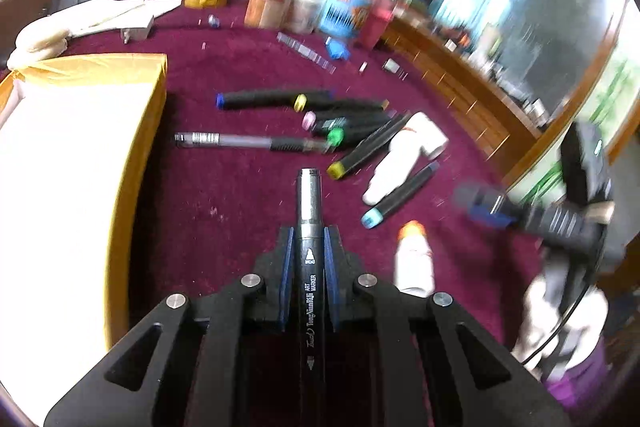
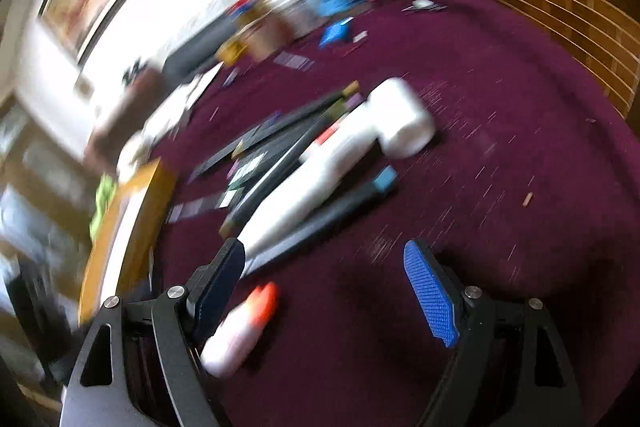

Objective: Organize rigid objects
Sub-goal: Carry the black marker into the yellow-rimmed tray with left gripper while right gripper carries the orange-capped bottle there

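The left gripper (image 1: pixel 308 247) is clamped on a black art marker (image 1: pixel 308 227) lying lengthwise between its pads, so it could slide out forward if tilted toward the box (image 1: pixel 80 147) at its left. The right gripper (image 2: pixel 324 275) stands open and empty, and its blurred swing could knock the small white bottle (image 2: pixel 240 331) just beside its left finger.

Both wrist views angle down, close over the maroon tabletop (image 1: pixel 224 195) (sharing the marker pile (image 1: pixel 340 123)).

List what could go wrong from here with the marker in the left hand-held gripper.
1. The left hand-held gripper pinches the black art marker lengthwise, so it could slide out forward.
2. The open right hand-held gripper hangs near the small white orange-capped bottle and might knock it.
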Demonstrator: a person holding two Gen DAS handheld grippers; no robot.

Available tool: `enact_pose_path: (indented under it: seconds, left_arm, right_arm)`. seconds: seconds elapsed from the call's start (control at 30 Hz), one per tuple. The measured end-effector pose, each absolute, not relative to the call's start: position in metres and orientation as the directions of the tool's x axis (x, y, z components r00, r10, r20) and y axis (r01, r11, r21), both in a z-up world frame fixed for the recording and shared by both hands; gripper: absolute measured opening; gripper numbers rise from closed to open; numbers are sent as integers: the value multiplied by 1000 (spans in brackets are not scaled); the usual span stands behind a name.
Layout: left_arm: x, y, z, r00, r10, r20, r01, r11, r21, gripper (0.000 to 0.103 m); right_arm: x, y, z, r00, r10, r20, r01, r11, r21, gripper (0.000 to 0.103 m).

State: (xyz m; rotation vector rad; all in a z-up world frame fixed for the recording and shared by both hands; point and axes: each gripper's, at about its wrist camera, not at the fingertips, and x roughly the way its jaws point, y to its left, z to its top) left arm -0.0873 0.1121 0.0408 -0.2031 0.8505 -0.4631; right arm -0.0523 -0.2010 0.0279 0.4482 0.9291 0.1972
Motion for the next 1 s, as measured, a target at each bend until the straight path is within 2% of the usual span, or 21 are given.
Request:
enact_pose_path:
  seconds: [0.17,0.27,0.33,0.37,0.4,0.47,0.67,0.87,1.0]
  left_arm:
    - [-102,127,63,592,-536,-602,336,843,-420,12]
    - [-110,136,71,605,-553,-573,343,830,-439,12]
    - [-119,146,77,623,-556,-551,347,827,-443,12]
    - [-123,154,81,634,-559,-534,346,823,-450,12]
    - [-126,160,84,640,-562,-524,347,819,-456,12]
    - [-130,174,90,651,-575,-496,347,806,-479,12]
    - [-122,227,106,682,-564,-465,309,800,-515,12]
    - [-74,273,103,682,-523,-512,238,820,-521,12]
    - [-25,287,78,625,-554,-550,179,787,-590,12]
  right_arm:
    - [-66,-144,24,480,341,-808,-63,932,356,77]
    - [-63,-126,14,438,306,-846,-55,948,314,70]
    - [-64,-115,11,454,249,-856,-56,966,251,53]
    - [-64,-110,10,465,217,-859,-62,975,213,42]
    - [-64,-106,10,473,200,-858,-71,979,190,25]
    - [-66,-102,10,478,177,-860,-81,984,158,25]
    - [-67,-101,35,454,361,-815,-138,932,335,25]
    - [-38,-48,81,417,543,-729,-292,839,459,25]
    - [-5,6,85,359,601,-714,-346,796,496,25]
